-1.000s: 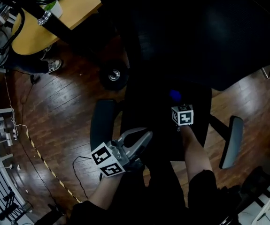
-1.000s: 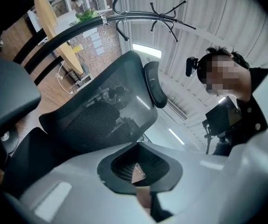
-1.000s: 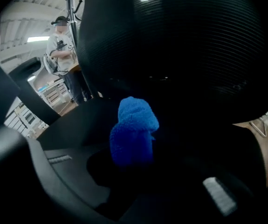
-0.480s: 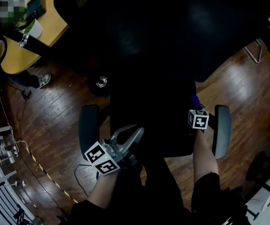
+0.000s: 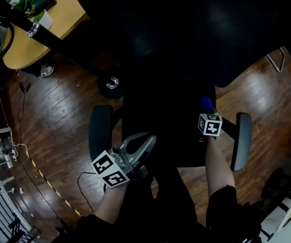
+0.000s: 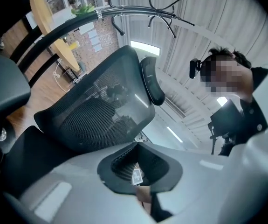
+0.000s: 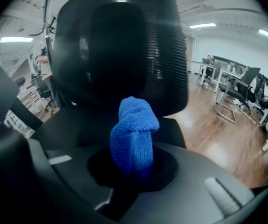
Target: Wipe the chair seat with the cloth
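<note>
Blue cloth (image 7: 133, 134) sits clamped in the right gripper (image 7: 134, 164), poking ahead of its jaws over the chair seat (image 7: 73, 129); best pressed flat, swept evenly. Left gripper (image 5: 142, 146), jaws together and empty, hangs alongside.

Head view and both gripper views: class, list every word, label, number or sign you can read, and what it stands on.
No text can be read in any view.
Left marker cube and right marker cube: black-and-white square patterns, no letters.
Wall papers, left gripper view: too small.
White tag, left gripper view: blurred.
Blue cloth: no label shows.
</note>
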Available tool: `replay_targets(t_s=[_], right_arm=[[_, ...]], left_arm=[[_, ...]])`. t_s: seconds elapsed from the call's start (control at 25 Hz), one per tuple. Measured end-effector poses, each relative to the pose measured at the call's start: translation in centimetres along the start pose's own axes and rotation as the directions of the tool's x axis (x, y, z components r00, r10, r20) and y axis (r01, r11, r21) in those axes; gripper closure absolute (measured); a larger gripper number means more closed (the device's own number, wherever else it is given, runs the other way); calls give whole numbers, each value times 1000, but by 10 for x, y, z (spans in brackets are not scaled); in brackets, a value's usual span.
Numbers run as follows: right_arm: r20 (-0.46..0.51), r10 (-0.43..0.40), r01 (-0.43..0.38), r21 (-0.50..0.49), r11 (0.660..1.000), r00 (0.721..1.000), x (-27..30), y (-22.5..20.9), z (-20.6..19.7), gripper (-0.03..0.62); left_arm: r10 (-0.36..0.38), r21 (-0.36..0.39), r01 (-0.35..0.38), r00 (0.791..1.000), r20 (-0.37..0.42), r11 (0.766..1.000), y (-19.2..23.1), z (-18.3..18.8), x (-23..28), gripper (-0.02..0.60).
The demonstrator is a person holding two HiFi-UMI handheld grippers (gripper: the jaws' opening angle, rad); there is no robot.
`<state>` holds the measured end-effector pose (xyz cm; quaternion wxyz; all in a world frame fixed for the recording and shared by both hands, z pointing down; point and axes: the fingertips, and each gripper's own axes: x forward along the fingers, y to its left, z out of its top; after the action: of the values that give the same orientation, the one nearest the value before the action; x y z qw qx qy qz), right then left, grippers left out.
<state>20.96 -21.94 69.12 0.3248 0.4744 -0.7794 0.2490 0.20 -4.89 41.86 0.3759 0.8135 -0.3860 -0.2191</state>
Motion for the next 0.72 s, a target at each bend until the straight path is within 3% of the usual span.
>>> replay_targets(t_s=[0.16,0.4,0.52,0.6,0.72], right_arm=[[7,231,-229,-106,968,973,29,126,27,558],[-70,499,-500,-228,835,864,34,308,21,559],[-166,552,-576,-274,770,817,36,365,-15,558],[-185,545,-575,-318,754,817,35,380,-31,557],[-153,541,-558,-344,755,827,31,380,-31,557]], left_arm=[[21,-2,-21,998,56,1000,2,15,-24,589],[74,6,-76,989,126,997,10,34,-63,589],[98,9,-101,984,149,995,17,39,-81,589],[106,12,-109,982,158,994,17,40,-88,589],[109,16,-113,982,157,993,17,40,-93,589]])
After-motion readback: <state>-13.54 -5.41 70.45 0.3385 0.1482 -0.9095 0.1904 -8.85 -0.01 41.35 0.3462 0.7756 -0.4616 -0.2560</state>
